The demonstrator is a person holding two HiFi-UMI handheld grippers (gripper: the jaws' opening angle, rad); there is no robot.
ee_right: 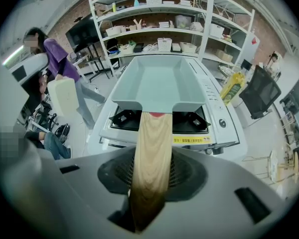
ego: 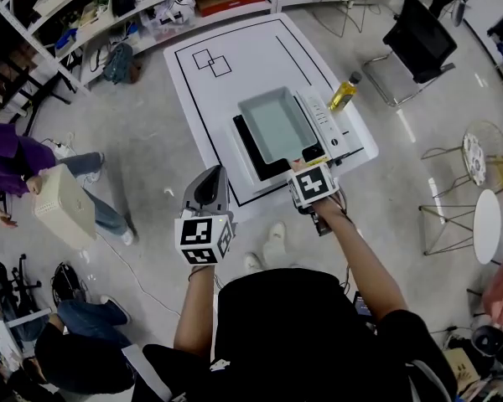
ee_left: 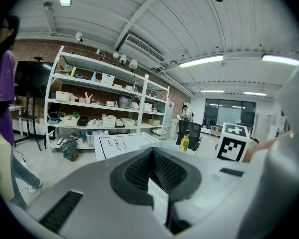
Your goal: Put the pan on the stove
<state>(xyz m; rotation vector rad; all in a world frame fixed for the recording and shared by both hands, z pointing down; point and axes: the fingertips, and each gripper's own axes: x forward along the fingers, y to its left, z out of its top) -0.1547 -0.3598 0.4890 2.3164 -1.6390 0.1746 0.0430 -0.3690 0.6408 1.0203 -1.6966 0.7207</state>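
Observation:
A pale grey-green rectangular pan (ego: pixel 277 124) rests on the white portable stove (ego: pixel 327 120) at the near end of a low white table (ego: pixel 226 82). Its wooden handle (ee_right: pixel 152 143) points toward me and lies between the jaws of my right gripper (ee_right: pixel 150 171), which aims steeply down at the stove's near edge (ego: pixel 300 164). The pads seem to stand a little off the wood. The pan (ee_right: pixel 157 86) sits over the black burner grate. My left gripper (ego: pixel 210 178) hovers left of the table, shut and empty (ee_left: pixel 152 156), pointing across the room.
A yellow oil bottle (ego: pixel 344 91) stands by the stove's right side. A black chair (ego: pixel 419 40) is beyond the table, shelves (ego: pixel 151 7) line the back. A person in purple holds a beige box (ego: pixel 63 203) at left. Round side tables (ego: pixel 486 224) stand at right.

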